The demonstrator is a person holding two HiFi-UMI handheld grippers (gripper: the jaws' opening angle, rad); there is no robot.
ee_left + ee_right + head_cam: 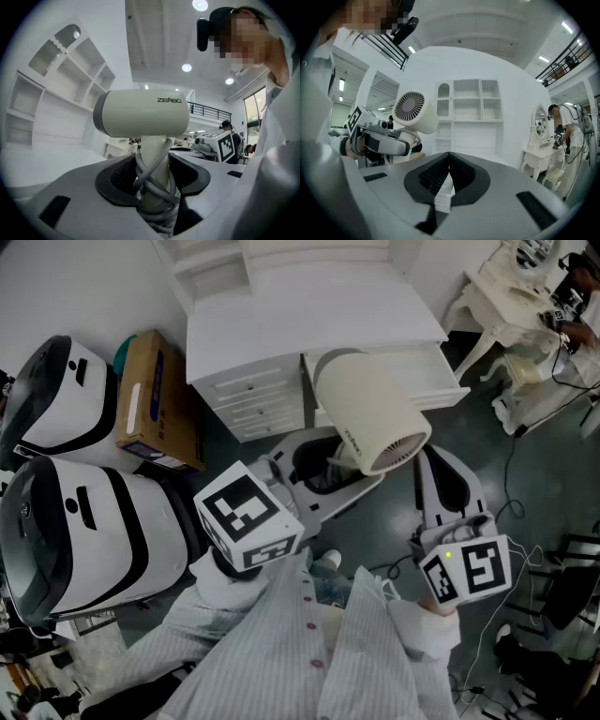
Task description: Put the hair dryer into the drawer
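1. Straight ahead of the left claw (pixel 319 470) stands a white chest of drawers (pixel 248 399). Beside the chest is a pulled-out drawer (pixel 436 371), sticking out from under the white tabletop (pixel 309 306).
2. Off to that claw's left are a cardboard box (pixel 155 399) and two rounded white-and-black machines (pixel 75 531).
3. The left claw is clamped on the hair dryer (pixel 370 413) by its handle. Its jaws stand wide around the handle and the grey cord (pixel 154 187) coiled on it. The barrel rises above the claw and, in the head view, overlaps the drawer's near edge.
4. The right claw (pixel 441 479) waits just to the right, clear of the dryer. Its black ribbed pads (pixel 436 176) are pressed together and it is empty.
5. The dryer is smooth cream plastic, a fat cylinder with a round slotted grille on its end. The cord looks rubbery.
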